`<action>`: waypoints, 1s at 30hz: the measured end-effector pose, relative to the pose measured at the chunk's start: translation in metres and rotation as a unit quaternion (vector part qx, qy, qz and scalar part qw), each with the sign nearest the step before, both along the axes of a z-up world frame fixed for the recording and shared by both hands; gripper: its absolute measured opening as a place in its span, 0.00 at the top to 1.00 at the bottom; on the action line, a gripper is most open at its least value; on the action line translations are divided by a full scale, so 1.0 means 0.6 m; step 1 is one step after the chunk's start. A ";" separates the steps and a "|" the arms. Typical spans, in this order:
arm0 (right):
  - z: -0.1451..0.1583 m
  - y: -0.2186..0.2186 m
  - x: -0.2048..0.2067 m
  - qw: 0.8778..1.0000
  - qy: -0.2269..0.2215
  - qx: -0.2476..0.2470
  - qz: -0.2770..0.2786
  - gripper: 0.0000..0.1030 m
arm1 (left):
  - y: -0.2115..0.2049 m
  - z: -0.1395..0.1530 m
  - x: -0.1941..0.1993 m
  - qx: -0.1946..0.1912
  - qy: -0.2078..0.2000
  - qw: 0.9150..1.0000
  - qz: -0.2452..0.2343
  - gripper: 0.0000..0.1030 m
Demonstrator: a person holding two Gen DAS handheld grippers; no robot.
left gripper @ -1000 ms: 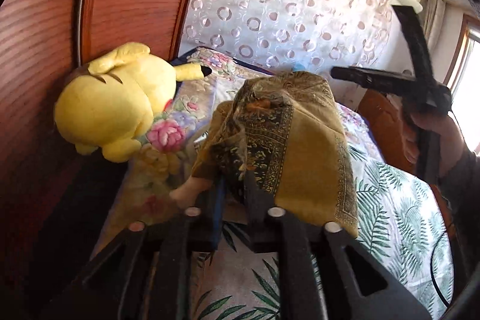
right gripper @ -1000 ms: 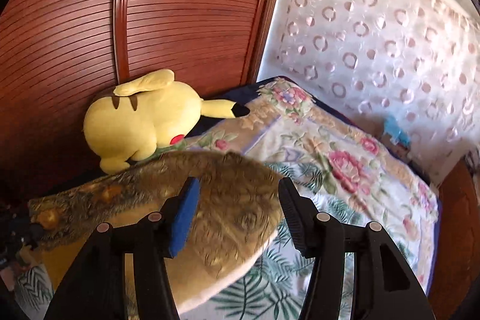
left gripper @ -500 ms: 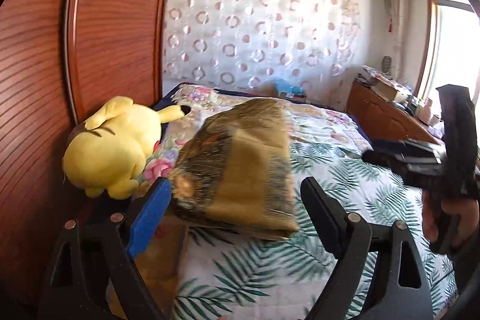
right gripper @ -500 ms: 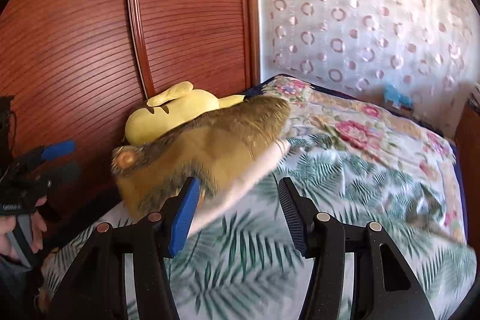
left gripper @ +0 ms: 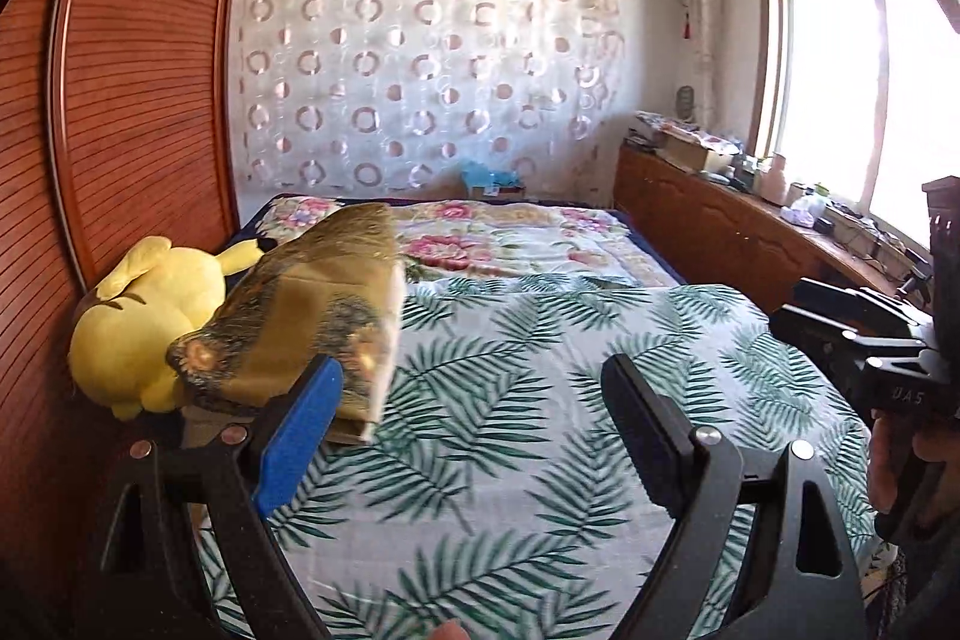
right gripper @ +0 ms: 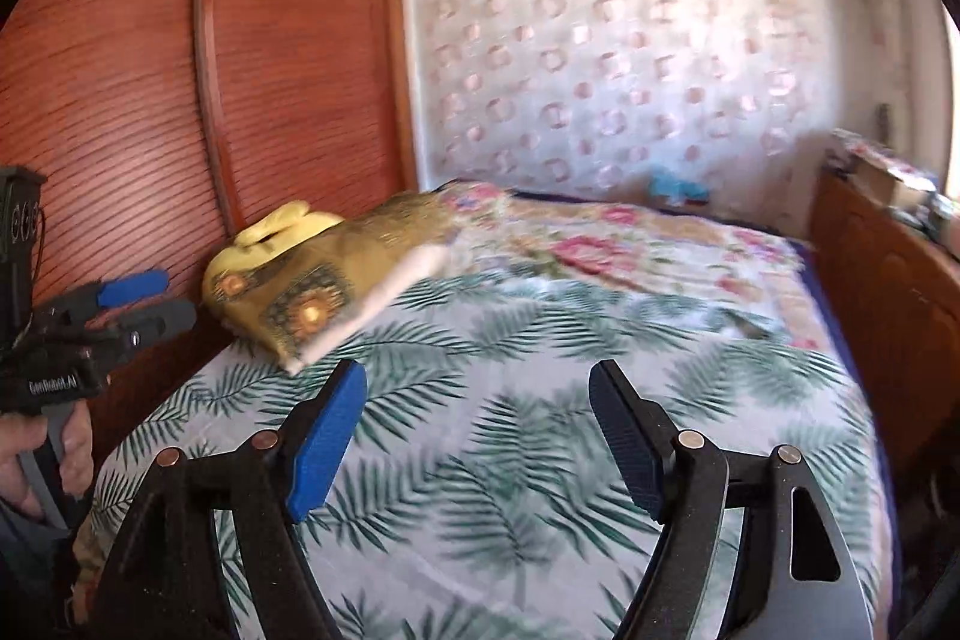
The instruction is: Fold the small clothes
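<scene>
While both claws are standing apart and empty, the right gripper [right gripper: 477,427] widening further and the left gripper [left gripper: 471,421] staying wide, the folded golden garment [left gripper: 306,316] is lying at ten o'clock on the leaf-print bedspread [left gripper: 540,370], touching the yellow plush toy [left gripper: 144,316]. It is looking soft, light and floppy, so pinching a doubled edge or corner seems wisest. "GenRobot.AI" is showing on the left tool's body in the right wrist view.
</scene>
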State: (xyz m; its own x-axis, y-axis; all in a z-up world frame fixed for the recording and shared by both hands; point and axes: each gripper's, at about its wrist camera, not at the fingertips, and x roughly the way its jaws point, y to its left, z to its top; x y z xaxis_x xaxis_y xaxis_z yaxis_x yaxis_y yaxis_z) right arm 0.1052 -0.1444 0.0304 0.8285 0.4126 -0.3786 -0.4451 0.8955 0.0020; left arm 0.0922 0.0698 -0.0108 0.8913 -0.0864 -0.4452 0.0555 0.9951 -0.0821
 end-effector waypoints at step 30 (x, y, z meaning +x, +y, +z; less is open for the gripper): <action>0.007 -0.046 -0.093 0.993 -0.032 0.036 -0.106 0.24 | -0.063 0.033 -0.036 0.014 -0.022 1.000 0.000 0.14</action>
